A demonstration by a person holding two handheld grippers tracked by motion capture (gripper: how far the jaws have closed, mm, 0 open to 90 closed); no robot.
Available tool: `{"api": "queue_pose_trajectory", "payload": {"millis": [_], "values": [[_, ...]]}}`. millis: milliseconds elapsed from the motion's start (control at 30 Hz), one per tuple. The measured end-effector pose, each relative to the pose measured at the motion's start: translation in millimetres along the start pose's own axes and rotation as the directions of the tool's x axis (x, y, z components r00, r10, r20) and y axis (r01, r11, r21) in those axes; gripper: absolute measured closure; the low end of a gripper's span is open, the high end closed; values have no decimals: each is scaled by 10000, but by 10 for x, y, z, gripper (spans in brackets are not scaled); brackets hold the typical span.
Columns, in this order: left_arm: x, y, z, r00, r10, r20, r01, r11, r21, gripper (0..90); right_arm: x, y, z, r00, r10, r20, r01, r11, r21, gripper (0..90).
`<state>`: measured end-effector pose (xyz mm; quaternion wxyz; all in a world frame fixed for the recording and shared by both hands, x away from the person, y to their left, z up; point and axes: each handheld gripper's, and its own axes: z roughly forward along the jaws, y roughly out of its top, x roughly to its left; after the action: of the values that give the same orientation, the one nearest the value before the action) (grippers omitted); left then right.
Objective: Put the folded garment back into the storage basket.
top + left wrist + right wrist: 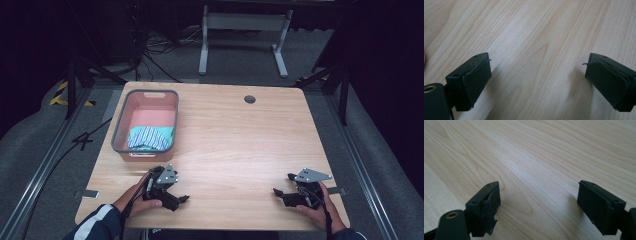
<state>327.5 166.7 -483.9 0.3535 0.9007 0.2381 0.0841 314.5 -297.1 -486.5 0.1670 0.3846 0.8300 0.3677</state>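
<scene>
Near the table's front edge, a hand in a striped sleeve holds my left gripper (181,198) low over the wood, right of a grey basket (120,125). In the left gripper view its jaws stand wide apart, left gripper (537,75) open over bare wood. My right gripper (282,186) rests near the front right, pointing left. In the right gripper view the right gripper (539,205) is open, with nothing between its pads. Folded cloth lies in the basket: a blue-and-white striped piece (147,137) on a teal one.
The wooden table (235,145) has a round cable hole (249,99) at the back. The basket has a pink inside and stands at the left. Beyond the table are a white desk frame (245,40), cables on the floor, and dark stands.
</scene>
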Motion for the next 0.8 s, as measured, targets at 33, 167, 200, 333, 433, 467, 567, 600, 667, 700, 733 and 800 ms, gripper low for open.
{"api": "queue_pose_trajectory", "payload": {"millis": [33, 167, 200, 333, 433, 467, 567, 600, 667, 700, 733, 800], "values": [[0, 0, 0, 10000, -1, -4, 1, 10000, 1, 67, 0, 4, 5, 10000, 9, 13, -9, 10000, 11, 181], [-2, -3, -4, 10000, -26, -21, 26, 10000, 14, 66, -3, 13, 15, 10000, 21, -18, -21, 10000, 20, 177], [-2, -3, -4, 10000, -27, -23, 27, 10000, 15, 66, -3, 13, 15, 10000, 22, -17, -21, 10000, 19, 177], [-3, -3, -4, 10000, -50, -34, 50, 10000, 16, 65, -3, 12, 15, 10000, 21, -17, -21, 10000, 21, 177], [-3, -3, -3, 10000, -48, -36, 48, 10000, 14, 65, -3, 12, 14, 10000, 23, -17, -23, 10000, 21, 177], [-3, -3, -3, 10000, -47, -37, 47, 10000, 12, 65, -3, 12, 14, 10000, 23, -17, -23, 10000, 21, 177], [-4, -3, -3, 10000, -54, -34, 54, 10000, 13, 65, -3, 12, 15, 10000, 21, -17, -21, 10000, 18, 177], [-3, -3, -4, 10000, -50, -35, 50, 10000, 17, 65, -3, 12, 14, 10000, 21, -16, -21, 10000, 20, 177], [-2, -3, -2, 10000, -38, -37, 38, 10000, 0, 65, -2, 12, 14, 10000, 23, -13, -23, 10000, 18, 177], [-2, -3, -2, 10000, -39, -38, 39, 10000, 1, 65, -2, 11, 14, 10000, 28, -4, -28, 10000, 17, 177], [-2, -3, -2, 10000, -31, -41, 31, 10000, -4, 65, -1, 11, 13, 10000, 33, -5, -33, 10000, 19, 177], [-3, -3, -4, 10000, -45, -32, 45, 10000, 18, 65, -2, 11, 13, 10000, 31, -4, -31, 10000, 18, 177]]}}
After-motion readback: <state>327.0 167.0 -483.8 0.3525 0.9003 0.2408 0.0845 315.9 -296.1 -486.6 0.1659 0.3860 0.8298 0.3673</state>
